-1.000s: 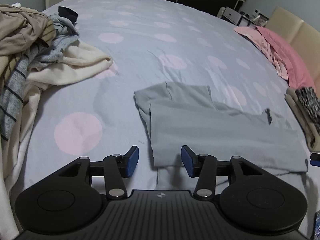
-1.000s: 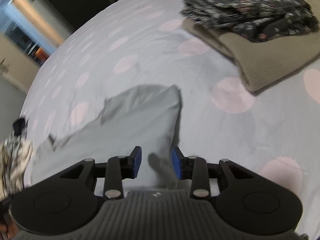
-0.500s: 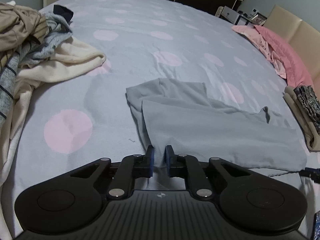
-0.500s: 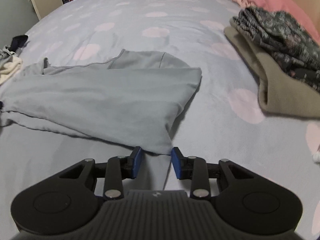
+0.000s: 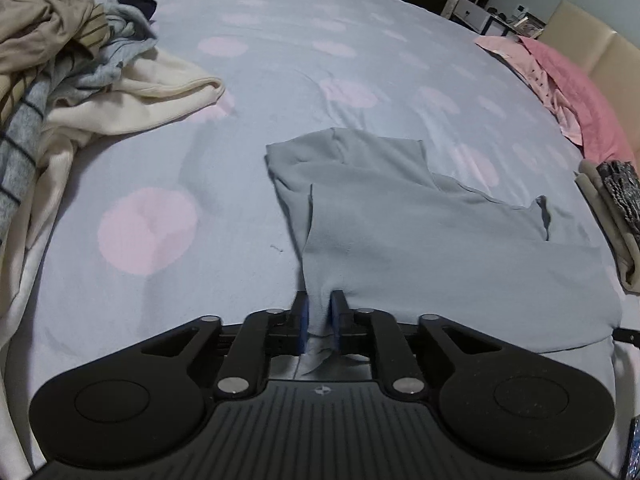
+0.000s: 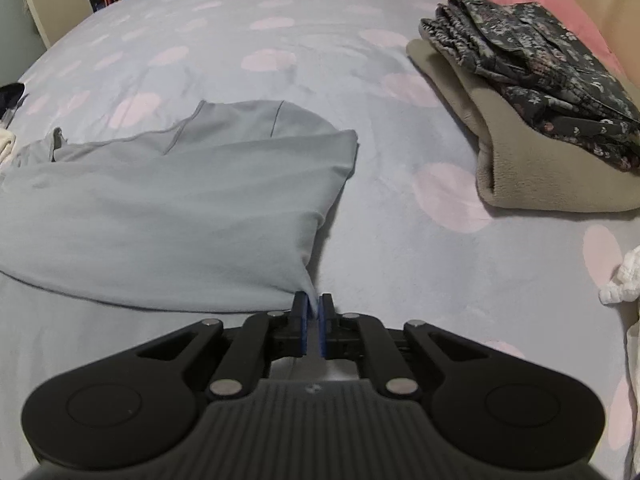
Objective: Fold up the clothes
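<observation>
1. A pale grey, thin, soft knit garment (image 5: 440, 232) lies partly folded on the bed, spreading forward and away from both sets of jaws; its near edge is lifted at two corners

2. The left gripper (image 5: 319, 316) has its blue-padded jaws pinched together on the garment's near left corner, a narrow tongue of cloth running back between them

3. The right gripper (image 6: 314, 320) is likewise clamped on the near right corner (image 6: 308, 284), the fabric drawn to a point just ahead of the pads

4. Judging by the drape, the cloth is light, limp and a little stretchy; it will sag between the two holds and can slip from a shallow pinch, so corners or the hem seam are the sound places to grip, with the edge kept taut between the hands

5. Ahead and to the right of the right jaws sits a folded stack: a dark floral cloth (image 6: 536, 56) on an olive fleece (image 6: 552, 168)

6. Far left of the left jaws is a heap of loose cream, striped and tan clothes (image 5: 72, 80); all rest on a light blue spread with pink dots (image 5: 148, 228)
</observation>
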Demonstrator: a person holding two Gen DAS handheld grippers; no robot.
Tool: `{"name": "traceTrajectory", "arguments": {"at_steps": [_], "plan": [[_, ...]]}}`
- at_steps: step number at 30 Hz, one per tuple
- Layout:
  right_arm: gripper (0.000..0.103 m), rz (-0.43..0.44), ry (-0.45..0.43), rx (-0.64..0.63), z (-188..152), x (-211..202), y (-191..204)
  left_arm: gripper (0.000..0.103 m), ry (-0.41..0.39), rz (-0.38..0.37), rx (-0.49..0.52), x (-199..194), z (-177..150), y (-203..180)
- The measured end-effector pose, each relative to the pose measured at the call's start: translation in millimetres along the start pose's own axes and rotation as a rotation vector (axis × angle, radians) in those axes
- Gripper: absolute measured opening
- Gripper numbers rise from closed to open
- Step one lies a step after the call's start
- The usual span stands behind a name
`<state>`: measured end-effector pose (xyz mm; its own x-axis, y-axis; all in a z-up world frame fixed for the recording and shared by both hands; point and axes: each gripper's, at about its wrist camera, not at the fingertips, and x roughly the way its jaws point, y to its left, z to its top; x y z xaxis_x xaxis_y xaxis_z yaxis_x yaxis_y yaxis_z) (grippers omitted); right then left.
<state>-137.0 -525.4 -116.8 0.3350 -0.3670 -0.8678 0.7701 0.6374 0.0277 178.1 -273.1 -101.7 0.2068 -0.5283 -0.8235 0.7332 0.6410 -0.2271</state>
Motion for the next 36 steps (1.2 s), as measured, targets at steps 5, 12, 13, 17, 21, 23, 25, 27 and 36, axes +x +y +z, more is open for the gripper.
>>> {"name": "traceTrajectory", "arguments": {"at_steps": [5, 12, 13, 17, 21, 23, 25, 27, 36], "plan": [[0.015, -0.010, 0.016, 0.014, 1, -11, -1, 0.024, -0.026, 0.019, 0.014, -27, 0, -1], [0.033, 0.102, 0.037, 0.017, -12, -37, 9, 0.039, 0.024, 0.035, 0.070, -51, -24, -5], [0.035, 0.120, 0.045, 0.016, -16, -40, 11, 0.039, 0.038, 0.041, 0.082, -54, -30, -5], [0.036, 0.136, 0.081, -0.002, -39, -48, 17, 0.041, 0.080, 0.065, 0.122, -65, -57, 0], [0.036, 0.131, 0.143, -0.027, -68, -48, 19, 0.041, 0.130, 0.052, 0.137, -77, -87, 6], [0.036, 0.131, 0.174, -0.037, -85, -48, 19, 0.041, 0.151, 0.056, 0.156, -82, -100, 7], [0.037, 0.129, 0.198, -0.054, -100, -47, 18, 0.041, 0.172, 0.069, 0.168, -85, -112, 6], [0.037, 0.126, 0.195, -0.077, -111, -52, 19, 0.041, 0.198, 0.078, 0.169, -88, -124, 6], [0.034, 0.158, 0.266, -0.087, -152, -69, 25, 0.035, 0.268, 0.121, 0.232, -100, -169, -12]]}}
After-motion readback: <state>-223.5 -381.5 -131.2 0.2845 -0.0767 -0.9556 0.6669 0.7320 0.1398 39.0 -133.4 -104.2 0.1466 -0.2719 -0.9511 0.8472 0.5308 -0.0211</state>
